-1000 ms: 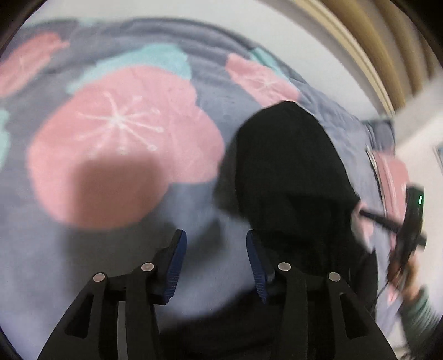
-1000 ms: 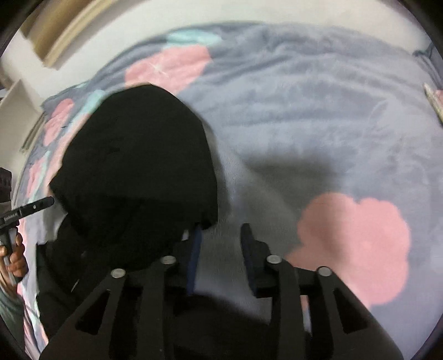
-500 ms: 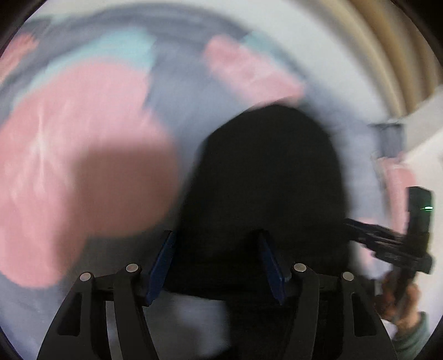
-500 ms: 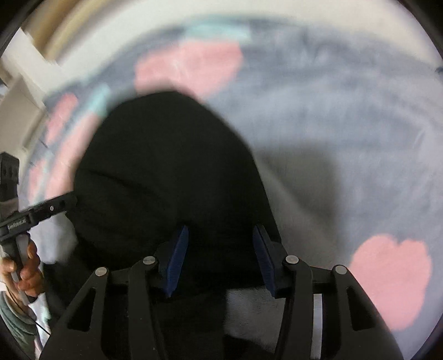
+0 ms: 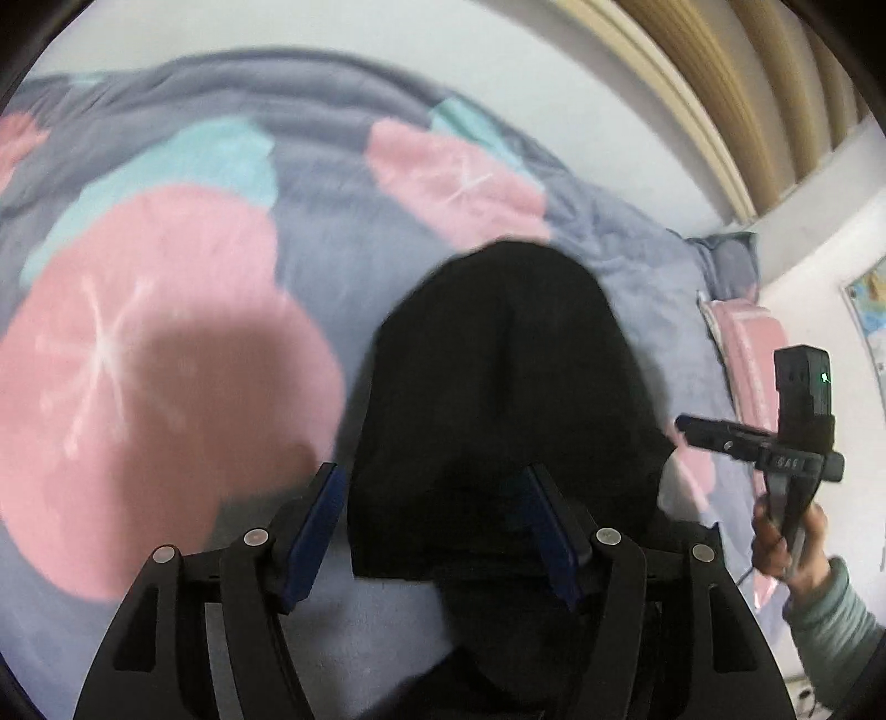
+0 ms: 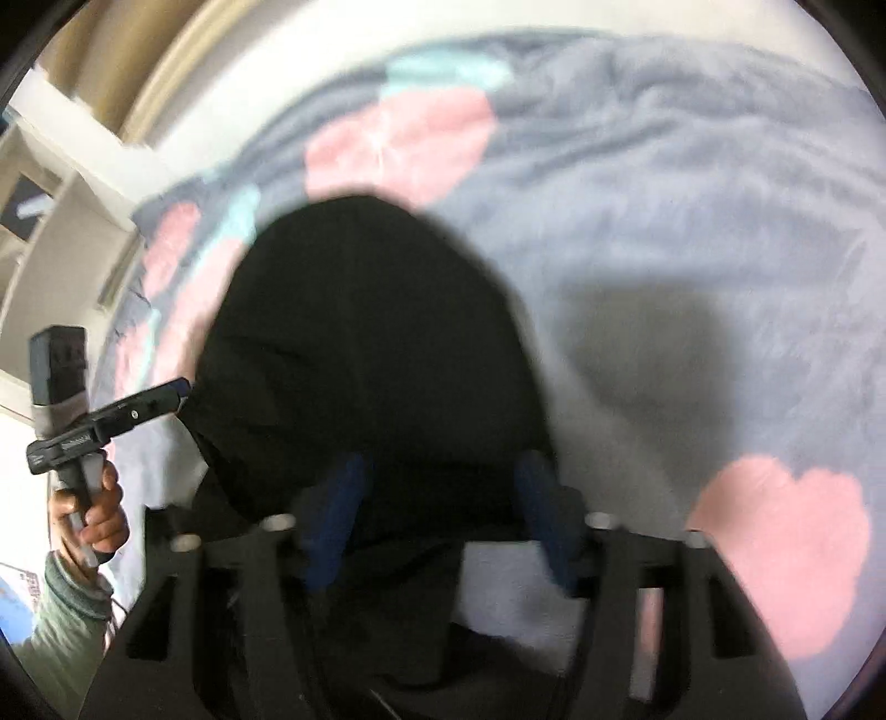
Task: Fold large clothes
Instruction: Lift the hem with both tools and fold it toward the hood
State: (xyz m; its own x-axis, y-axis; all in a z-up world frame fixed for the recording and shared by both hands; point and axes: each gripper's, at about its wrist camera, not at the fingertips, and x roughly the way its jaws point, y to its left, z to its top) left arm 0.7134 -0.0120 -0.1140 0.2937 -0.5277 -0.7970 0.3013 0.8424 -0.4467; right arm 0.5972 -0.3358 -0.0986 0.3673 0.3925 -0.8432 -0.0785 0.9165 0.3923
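Observation:
A black garment (image 5: 498, 399) lies bunched on a grey blanket with pink and teal flowers (image 5: 166, 332). My left gripper (image 5: 437, 526) is open, its blue pads either side of the garment's near edge. In the right wrist view the same black garment (image 6: 365, 354) fills the middle, and my right gripper (image 6: 443, 509) is open with the cloth's near edge between its pads. Each gripper also shows in the other's view, held in a hand: the right gripper (image 5: 686, 426) and the left gripper (image 6: 183, 387). The garment's shape is hidden in its own folds.
The blanket (image 6: 692, 249) covers a bed. A white wall (image 5: 387, 50) and beige curtain (image 5: 747, 83) stand behind it. A pink pillow (image 5: 753, 354) lies at the right in the left wrist view. White shelves (image 6: 50, 183) stand at the left in the right wrist view.
Both grippers have moved in toward the black garment from its two sides and opened wider. The cloth's near edge now lies between each pair of pads.

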